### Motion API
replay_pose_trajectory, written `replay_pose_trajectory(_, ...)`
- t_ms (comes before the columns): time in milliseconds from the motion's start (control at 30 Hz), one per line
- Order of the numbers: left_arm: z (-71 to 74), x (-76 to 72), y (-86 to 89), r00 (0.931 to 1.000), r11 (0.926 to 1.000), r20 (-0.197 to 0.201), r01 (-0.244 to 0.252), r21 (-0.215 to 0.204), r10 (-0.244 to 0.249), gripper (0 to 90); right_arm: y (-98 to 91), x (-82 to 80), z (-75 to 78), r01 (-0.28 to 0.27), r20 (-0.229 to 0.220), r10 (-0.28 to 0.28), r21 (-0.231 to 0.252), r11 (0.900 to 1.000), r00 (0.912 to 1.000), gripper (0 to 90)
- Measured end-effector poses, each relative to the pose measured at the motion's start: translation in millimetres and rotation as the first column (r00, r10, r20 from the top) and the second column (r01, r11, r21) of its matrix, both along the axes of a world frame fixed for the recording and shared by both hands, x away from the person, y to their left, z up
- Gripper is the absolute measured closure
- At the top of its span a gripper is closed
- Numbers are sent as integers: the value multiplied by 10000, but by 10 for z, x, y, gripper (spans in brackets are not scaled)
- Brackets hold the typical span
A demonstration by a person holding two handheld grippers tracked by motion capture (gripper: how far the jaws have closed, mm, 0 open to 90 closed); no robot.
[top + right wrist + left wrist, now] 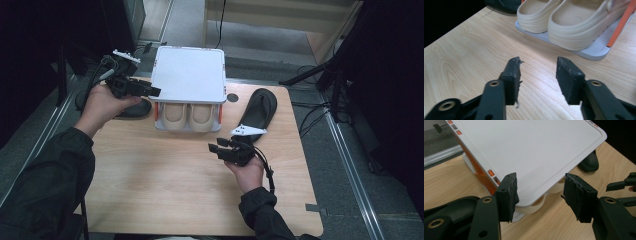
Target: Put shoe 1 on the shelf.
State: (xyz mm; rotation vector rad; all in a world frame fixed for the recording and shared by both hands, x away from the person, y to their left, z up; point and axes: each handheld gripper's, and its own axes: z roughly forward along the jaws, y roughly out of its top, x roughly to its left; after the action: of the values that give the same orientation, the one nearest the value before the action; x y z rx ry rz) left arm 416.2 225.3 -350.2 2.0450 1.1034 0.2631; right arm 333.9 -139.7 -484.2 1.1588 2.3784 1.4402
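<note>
Risk call: the beige clogs (188, 116) sit side by side on the lower tier of the white shoe rack (188, 75), heels poking out past its front edge. The rack looks light, so a nudge from either side could slide it across the worktop (165, 185) or tip the pair off the tier.

Left gripper (150, 91) is the bigger worry. Its jaws are spread wide and hold nothing, but they hang right at the near left corner of the rack's top panel; in the left gripper view that panel (529, 152) runs straight ahead between the jaws, with the clog heels (534, 206) just below. A careless push forward would probably catch the panel edge and shove the whole rack.

Right gripper (216, 146) is also spread and empty, nothing touching the pads. It hovers over bare worktop, with the clogs (571, 27) ahead of the jaws and apart from them. Coming in low, it could hit the heels and push the pair deeper or skew it.

One black slipper (257, 111) lies just behind the right jaws, another (134, 107) below the left jaws; a trailing cable could drag either one.
</note>
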Motion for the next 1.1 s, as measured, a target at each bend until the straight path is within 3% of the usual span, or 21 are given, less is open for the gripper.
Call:
replay_pose_trajectory(167, -22, -72, 77, 9999, 9999, -18, -121, 76, 121, 449, -44, -30, -7, -83, -122, 82, -87, 9999, 9999, 518)
replay_pose_trajectory(333, -55, -162, 181, 9994, 9994, -27, -334, 31, 334, 449, -80, -81, 15, -282, 77, 284, -304, 9991, 9996, 517)
replay_pose_trajectory(500, -103, -259, 301, 9984, 9983, -4, -573, -107, 573, 451, -111, -82, 7, -221, -273, 211, -346, 9992, 9994, 515)
replay_pose_trajectory(667, -206, -340, 390, 9967, 9965, -58, -814, -209, 813, 454, -174, -103, 9, -140, -291, 138, -69, 9999, 9995, 519)
replay_pose_trajectory(1100, -547, -421, 520, 9914, 9917, -408, -1252, -281, 1240, 460, -285, -132, -53, -98, -478, 79, -398, 9992, 9988, 512)
